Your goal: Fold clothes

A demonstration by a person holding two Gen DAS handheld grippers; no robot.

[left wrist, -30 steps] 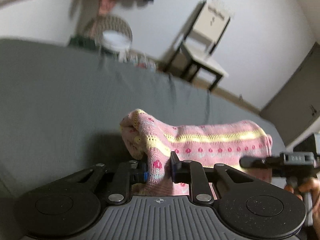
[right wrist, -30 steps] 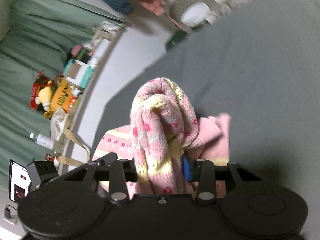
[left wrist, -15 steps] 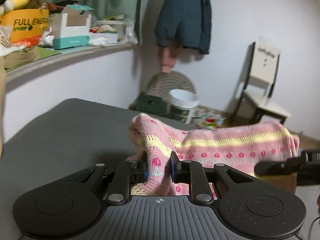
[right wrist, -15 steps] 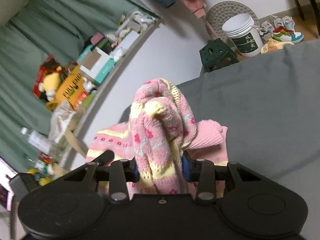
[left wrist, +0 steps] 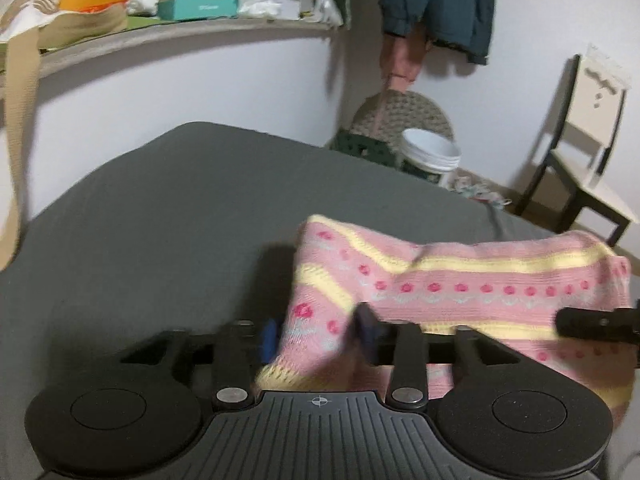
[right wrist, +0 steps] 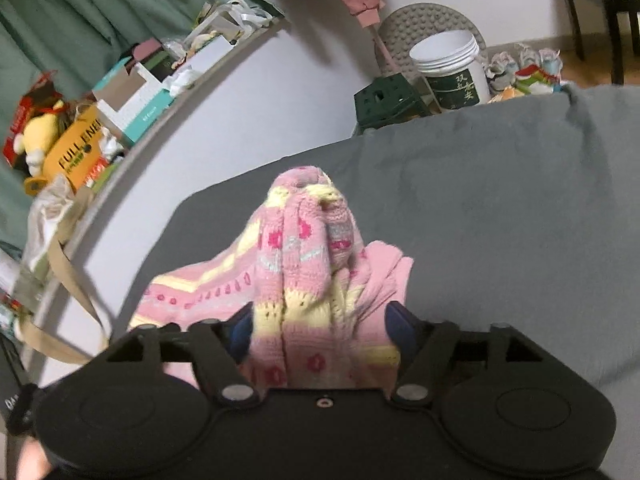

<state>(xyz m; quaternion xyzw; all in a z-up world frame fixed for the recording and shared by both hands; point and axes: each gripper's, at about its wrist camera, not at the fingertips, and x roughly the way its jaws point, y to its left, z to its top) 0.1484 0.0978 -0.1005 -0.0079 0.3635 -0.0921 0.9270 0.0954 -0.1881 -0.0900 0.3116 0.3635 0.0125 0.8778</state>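
Knit garment held by both grippers above the bed.
Left gripper (left wrist: 318, 338) and right gripper (right wrist: 320, 330) each have jaws clenched on the pink knit garment (left wrist: 460, 280), stretched between them over the grey bed (left wrist: 168, 216), probably to straighten it for folding.

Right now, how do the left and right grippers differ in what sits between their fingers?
The left gripper has a thin, flat fold of the pink knit between its fingers; the right gripper has a thick bunched wad. The right gripper's fingers stand wider apart than the left gripper's. Both straddle one garment over the grey bed; whether either pinches is unclear.
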